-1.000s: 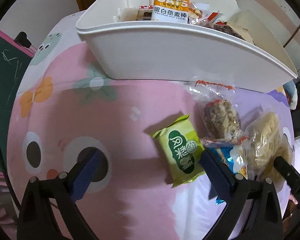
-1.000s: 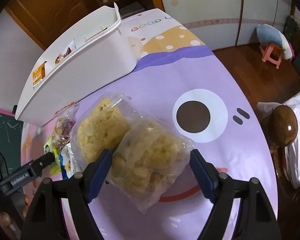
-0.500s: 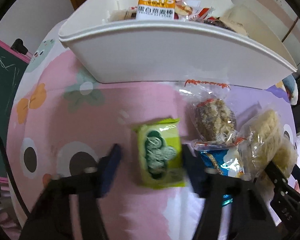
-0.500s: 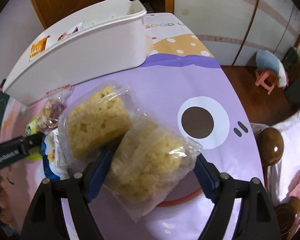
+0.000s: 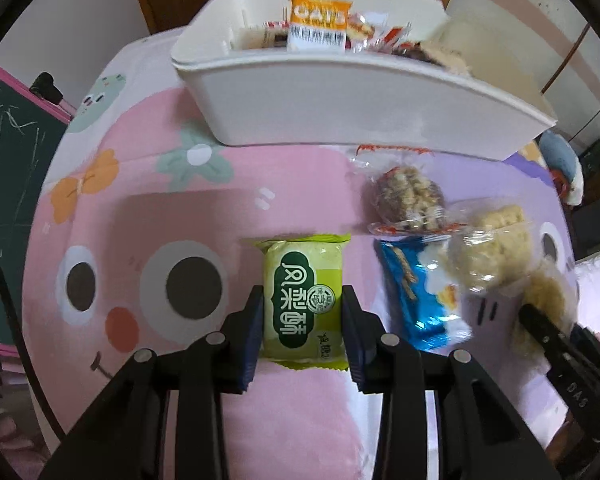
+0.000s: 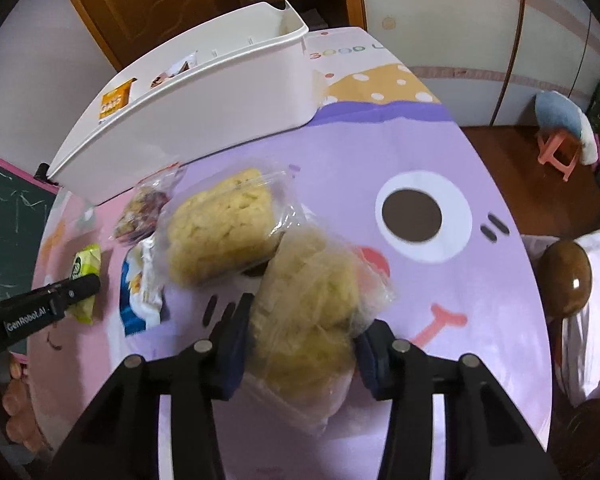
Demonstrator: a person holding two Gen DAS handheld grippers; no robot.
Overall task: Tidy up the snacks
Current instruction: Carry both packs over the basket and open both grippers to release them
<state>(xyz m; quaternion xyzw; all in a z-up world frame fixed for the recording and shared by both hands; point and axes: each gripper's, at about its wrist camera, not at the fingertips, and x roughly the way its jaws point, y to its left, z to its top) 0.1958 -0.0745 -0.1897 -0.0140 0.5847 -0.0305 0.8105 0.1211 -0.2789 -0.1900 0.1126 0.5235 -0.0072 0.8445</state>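
The left tool [image 5: 303,322] pinches a green pastry packet [image 5: 303,302] between its blue pads. The right tool [image 6: 304,344] is closing on a clear bag of yellow puffed snacks [image 6: 306,308], pads touching both sides. Farther off on the surface [image 6: 440,152] stands the white bin [image 5: 340,108], holding other snacks.

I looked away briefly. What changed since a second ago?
The left tool closed on the green snack packet. The right tool is closing around the nearer clear bag of yellow snacks. The white bin and the other packets stayed put.
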